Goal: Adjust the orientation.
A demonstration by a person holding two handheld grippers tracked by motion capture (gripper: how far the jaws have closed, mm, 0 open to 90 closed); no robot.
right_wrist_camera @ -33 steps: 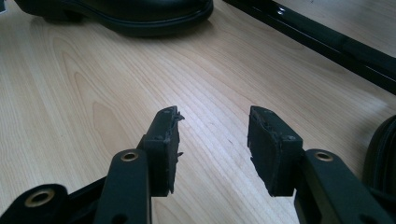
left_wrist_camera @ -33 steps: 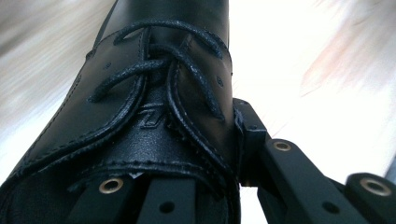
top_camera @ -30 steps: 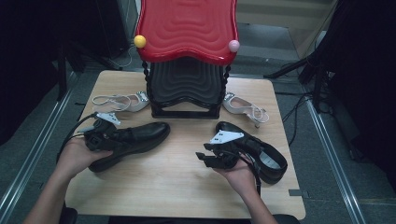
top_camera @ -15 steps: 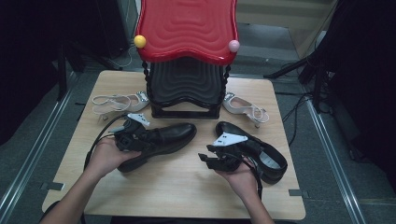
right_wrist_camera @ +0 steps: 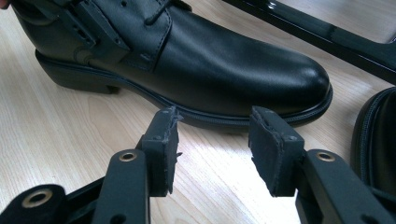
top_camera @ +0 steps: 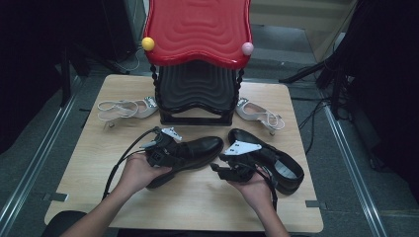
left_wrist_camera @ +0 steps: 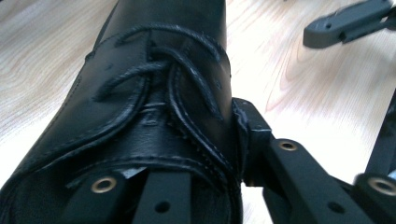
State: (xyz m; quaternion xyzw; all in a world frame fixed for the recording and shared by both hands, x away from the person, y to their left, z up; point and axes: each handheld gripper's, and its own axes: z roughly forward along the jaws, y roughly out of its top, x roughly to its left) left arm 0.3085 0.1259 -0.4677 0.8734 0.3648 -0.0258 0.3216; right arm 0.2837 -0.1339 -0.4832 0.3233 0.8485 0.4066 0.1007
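Observation:
A black lace-up shoe [top_camera: 197,148] lies on the wooden table [top_camera: 197,207] with its toe toward the right. My left gripper [top_camera: 170,149] grips its collar: one jaw is inside the shoe [left_wrist_camera: 154,93] and the other pad [left_wrist_camera: 247,126] lies against the outer side. The jaws have just been opening, with the side wall still between them. My right gripper [right_wrist_camera: 212,144] is open and holds nothing, low over the table, pointing at that shoe's toe [right_wrist_camera: 280,74]. A second black shoe [top_camera: 281,165] lies behind my right hand.
A rack with a red wavy top [top_camera: 197,29] and black shelves [top_camera: 197,94] stands at the back middle. A white heeled sandal [top_camera: 126,108] lies to its left and another [top_camera: 259,113] to its right. The rack's black base bar [right_wrist_camera: 327,32] runs just beyond the shoe's toe.
My left hand has carried the black shoe to the right, from the table's left part to its middle, close to the right gripper. The right hand has kept still.

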